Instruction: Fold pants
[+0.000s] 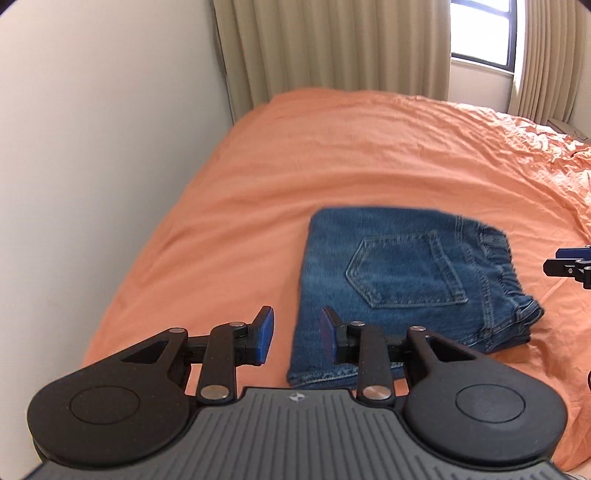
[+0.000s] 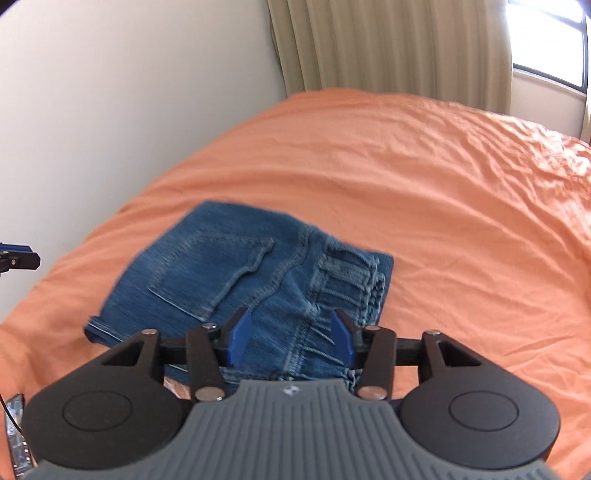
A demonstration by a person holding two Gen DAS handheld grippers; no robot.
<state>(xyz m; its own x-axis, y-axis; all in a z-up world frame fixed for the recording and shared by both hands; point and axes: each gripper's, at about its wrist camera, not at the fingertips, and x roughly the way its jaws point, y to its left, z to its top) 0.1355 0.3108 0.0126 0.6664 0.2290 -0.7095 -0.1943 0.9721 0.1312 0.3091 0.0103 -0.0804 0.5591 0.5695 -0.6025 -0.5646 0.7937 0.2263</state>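
Blue denim pants (image 1: 402,284) lie folded into a compact rectangle on the orange bed, back pocket up and elastic waistband at the right end. My left gripper (image 1: 297,334) is open and empty, above the pants' near left edge. In the right wrist view the pants (image 2: 236,273) lie just ahead. My right gripper (image 2: 290,338) is open and empty, hovering over the waistband end. The right gripper's tip shows at the far right of the left wrist view (image 1: 570,266). The left gripper's tip shows at the left edge of the right wrist view (image 2: 16,258).
The orange bed sheet (image 1: 332,158) spreads wide around the pants, wrinkled at the far right. A white wall (image 1: 92,129) runs along the bed's left side. Beige curtains (image 1: 332,44) and a bright window (image 1: 480,29) stand behind the bed.
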